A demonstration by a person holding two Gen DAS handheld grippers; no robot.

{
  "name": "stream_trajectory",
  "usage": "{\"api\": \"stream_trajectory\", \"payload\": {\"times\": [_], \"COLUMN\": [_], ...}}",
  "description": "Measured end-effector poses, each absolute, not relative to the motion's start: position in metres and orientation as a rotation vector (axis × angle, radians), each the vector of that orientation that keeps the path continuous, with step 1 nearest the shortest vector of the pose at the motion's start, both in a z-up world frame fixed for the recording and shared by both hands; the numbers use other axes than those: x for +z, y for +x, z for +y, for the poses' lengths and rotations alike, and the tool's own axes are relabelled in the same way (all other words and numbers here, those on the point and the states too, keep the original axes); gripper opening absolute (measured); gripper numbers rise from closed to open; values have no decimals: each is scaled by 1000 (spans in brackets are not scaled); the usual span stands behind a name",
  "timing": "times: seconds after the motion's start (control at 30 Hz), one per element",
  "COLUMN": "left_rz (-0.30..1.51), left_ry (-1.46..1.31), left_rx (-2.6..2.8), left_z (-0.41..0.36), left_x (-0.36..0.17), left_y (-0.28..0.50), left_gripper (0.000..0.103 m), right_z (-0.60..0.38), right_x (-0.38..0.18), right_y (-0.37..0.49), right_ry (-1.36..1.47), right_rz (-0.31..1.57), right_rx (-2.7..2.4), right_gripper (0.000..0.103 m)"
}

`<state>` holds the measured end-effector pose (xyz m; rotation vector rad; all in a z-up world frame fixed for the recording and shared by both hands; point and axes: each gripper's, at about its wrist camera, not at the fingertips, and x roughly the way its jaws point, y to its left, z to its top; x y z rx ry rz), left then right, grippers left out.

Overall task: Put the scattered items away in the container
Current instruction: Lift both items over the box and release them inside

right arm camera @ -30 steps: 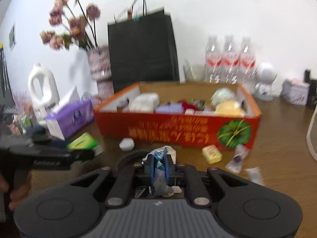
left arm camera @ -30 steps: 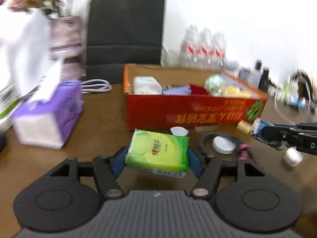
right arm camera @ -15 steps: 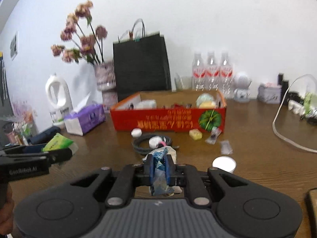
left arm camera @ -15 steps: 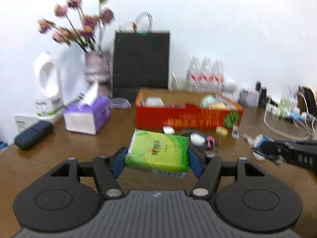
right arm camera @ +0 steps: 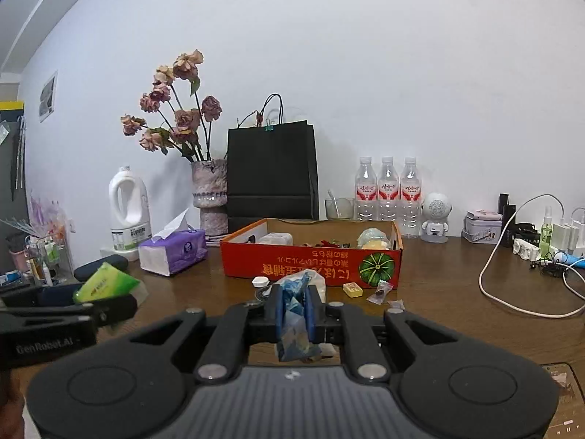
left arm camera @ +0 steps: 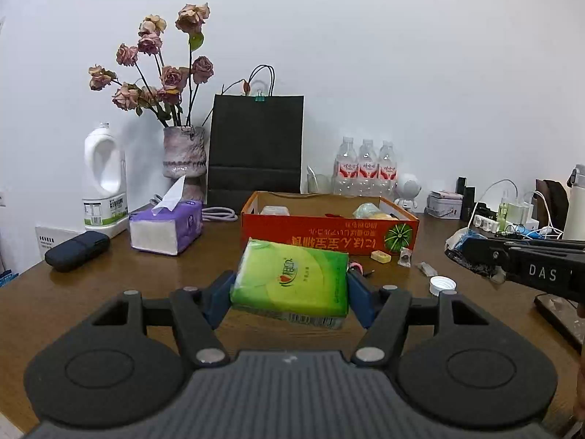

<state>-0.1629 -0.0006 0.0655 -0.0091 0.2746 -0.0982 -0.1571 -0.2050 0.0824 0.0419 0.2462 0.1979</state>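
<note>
My left gripper (left arm camera: 290,289) is shut on a green tissue pack (left arm camera: 292,282), held above the brown table well in front of the orange cardboard box (left arm camera: 329,236). My right gripper (right arm camera: 295,307) is shut on a crumpled blue and white wrapper (right arm camera: 297,320), also back from the box (right arm camera: 310,267). The box holds several items. Loose on the table in front of it lie a yellow cube (right arm camera: 353,289), a small packet (right arm camera: 382,291), a white cap (left arm camera: 442,285) and another white cap (right arm camera: 260,281). The right gripper shows in the left wrist view (left arm camera: 471,256), and the left gripper in the right wrist view (right arm camera: 106,300).
A purple tissue box (left arm camera: 166,226), a white jug (left arm camera: 104,190), a vase of dried roses (left arm camera: 184,153), a black paper bag (left arm camera: 256,153) and three water bottles (left arm camera: 365,168) stand around the box. A dark case (left arm camera: 76,250) lies left. Cables and chargers (right arm camera: 530,256) lie right.
Both grippers have pulled back and away from the box, which now looks smaller and farther. Each keeps hold of its item.
</note>
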Motion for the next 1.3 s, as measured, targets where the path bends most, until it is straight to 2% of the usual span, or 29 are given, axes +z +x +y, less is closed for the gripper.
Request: {"api": "stream_trajectory", "payload": {"times": [0.23, 0.4, 0.53, 0.77, 0.9, 1.0, 1.03, 1.1, 1.13, 1.17, 1.2, 1.3], "left_rz": [280, 264, 258, 659, 822, 888, 896, 919, 936, 950, 963, 1000], "left_ry": [-6, -3, 46, 76, 88, 200, 239, 283, 296, 303, 305, 301], "left_rx": [-133, -149, -161, -126, -144, -177, -159, -161, -170, -175, -175, -170], "left_z": [4, 12, 9, 1, -3, -20, -26, -33, -36, -39, -41, -40], "left_x": [70, 91, 106, 85, 63, 50, 47, 40, 38, 36, 35, 35], "left_y": [-116, -34, 56, 228, 274, 286, 288, 289, 290, 290, 289, 286], "left_gripper": [67, 67, 67, 67, 68, 75, 78, 94, 97, 99, 99, 99], "right_z": [-206, -204, -203, -214, -207, -192, -188, -184, -184, -184, -183, -183], "right_x": [83, 103, 123, 134, 110, 86, 78, 63, 58, 55, 52, 51], "right_y": [-130, -75, 1, 176, 254, 284, 291, 298, 298, 299, 300, 299], "right_ry": [49, 57, 85, 262, 313, 260, 253, 225, 218, 210, 201, 145], "right_rz": [275, 254, 286, 607, 843, 954, 975, 1009, 1013, 1015, 1016, 994], "right_rx": [204, 247, 266, 325, 264, 235, 226, 184, 171, 161, 151, 144], "right_gripper": [12, 12, 12, 12, 12, 12, 16, 19, 26, 35, 40, 43]}}
